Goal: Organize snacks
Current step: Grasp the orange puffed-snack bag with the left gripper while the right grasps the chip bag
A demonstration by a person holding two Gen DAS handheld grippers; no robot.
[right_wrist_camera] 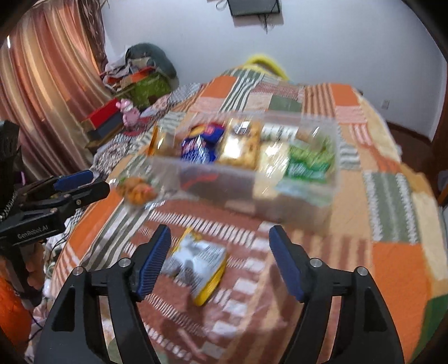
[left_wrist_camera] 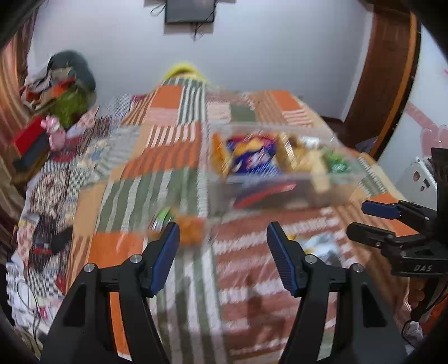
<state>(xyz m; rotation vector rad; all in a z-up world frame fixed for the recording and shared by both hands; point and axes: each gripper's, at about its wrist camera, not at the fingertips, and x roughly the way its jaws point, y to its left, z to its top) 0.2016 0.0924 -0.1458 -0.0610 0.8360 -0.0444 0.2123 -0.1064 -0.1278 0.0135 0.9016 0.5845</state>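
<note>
Both views motion-blurred. Scene is a bed (left_wrist_camera: 173,156) covered in a patchwork quilt, orange, green and striped patches.

Left hand-held gripper (left_wrist_camera: 222,243): jaws apart, nothing between the blue pads, quilt visible through the gap. Just past its left pad sits a small clear packet of orange snacks (left_wrist_camera: 190,232) on the quilt, with something green beside it, too blurred to identify. In the right wrist view the same packet (right_wrist_camera: 137,191) lies near the front left corner of the box.

Right hand-held gripper (right_wrist_camera: 219,240): jaws wide apart, not holding anything. A grey and yellow snack bag (right_wrist_camera: 200,264) lies flat on the quilt below and between the pads, nearer the left one; no contact that I can make out.

Clear plastic box (right_wrist_camera: 308,201) stands on the bed beyond both grippers. Contents in a row: blue bag (right_wrist_camera: 200,145) towards the left, golden-brown snacks (right_wrist_camera: 240,151) in the middle, green packets (right_wrist_camera: 308,162) on the right. A red and blue packet shows through the front wall, lower down.

Each gripper shows at the edge of the other's view, side by side, apart.

Background: pink-striped curtain (right_wrist_camera: 47,92) on the left, pile of clothes (right_wrist_camera: 142,67) by the wall, red box (right_wrist_camera: 102,116) next to a pink toy (right_wrist_camera: 128,110), dark screen (right_wrist_camera: 253,7) on the wall.
</note>
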